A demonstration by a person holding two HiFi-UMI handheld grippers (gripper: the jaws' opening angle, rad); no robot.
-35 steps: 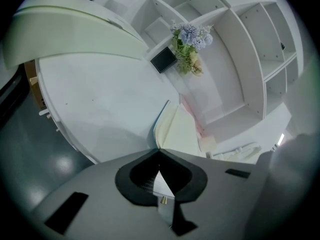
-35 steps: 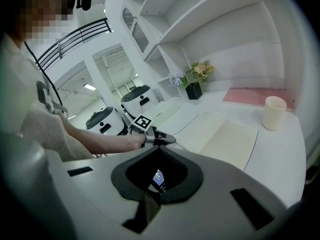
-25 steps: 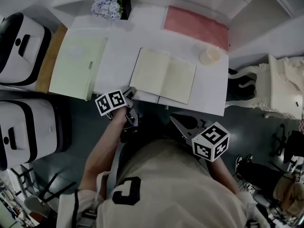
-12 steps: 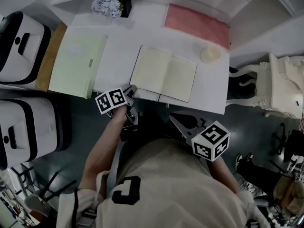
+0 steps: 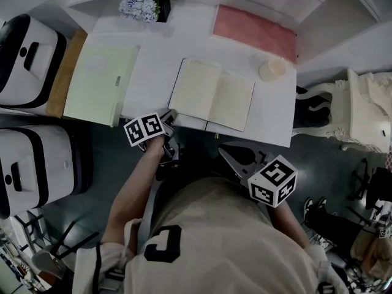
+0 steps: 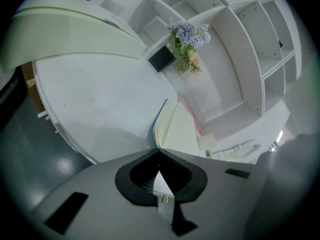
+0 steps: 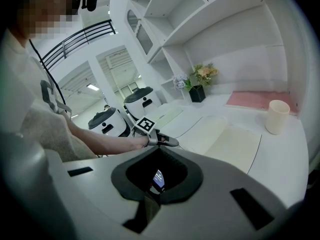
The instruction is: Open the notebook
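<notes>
Notebook (image 5: 211, 95): lying open and flat at the centre of the head view. It shows two blank cream pages with a straight spine fold between them. It rests on the smooth white worktop (image 5: 153, 60), close to that surface's lower edge.

Left hand-held gripper (image 5: 169, 116): matte grey jaws clenched tip to tip, nothing between them. It sits at the worktop's lower edge, just beside the notebook's lower-left corner; contact cannot be determined.

Right hand-held gripper (image 5: 224, 154): also clenched and empty, lower centre-right of the frame, off the worktop.

Other items:
- Pale green rectangular pad (image 5: 101, 83), left.
- Pink textured mat (image 5: 254, 32), upper right.
- Cream cylindrical cup (image 5: 271, 70), below the mat.
- Lilac flowers (image 5: 139, 5), top.
</notes>
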